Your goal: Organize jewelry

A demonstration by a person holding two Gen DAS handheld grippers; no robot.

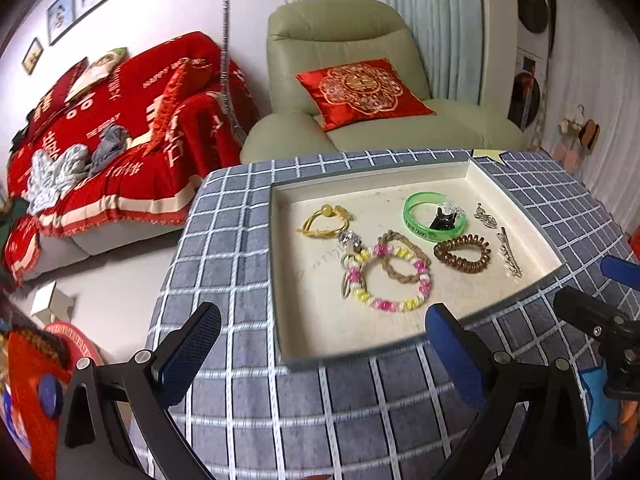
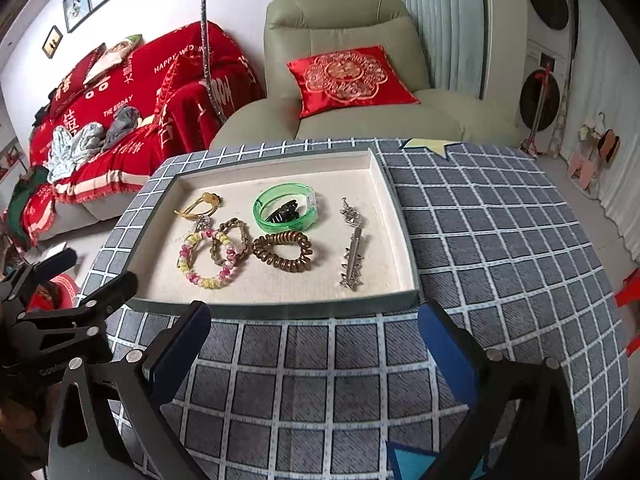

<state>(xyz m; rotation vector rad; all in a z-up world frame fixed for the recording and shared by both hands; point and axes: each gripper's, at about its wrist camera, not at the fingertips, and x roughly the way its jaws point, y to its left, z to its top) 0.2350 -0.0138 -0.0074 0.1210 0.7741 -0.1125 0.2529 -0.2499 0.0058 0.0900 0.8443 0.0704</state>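
Left gripper (image 1: 320, 354): wide, holds nothing, near tray (image 1: 280, 264) front. Yellow cord (image 1: 324, 222), bead ring (image 2: 208, 258), brown coil (image 2: 282, 256), green bangle (image 2: 284, 208), silver pin (image 2: 352, 256) lie inside. Right gripper (image 2: 314, 350): wide, holds nothing. Go slow, pick one loose piece, not tangled ones.

One tray (image 2: 400, 208), two silver hairpins (image 2: 351, 256)

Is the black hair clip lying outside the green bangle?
No, the black hair clip sits inside the ring of the green bangle in the tray.
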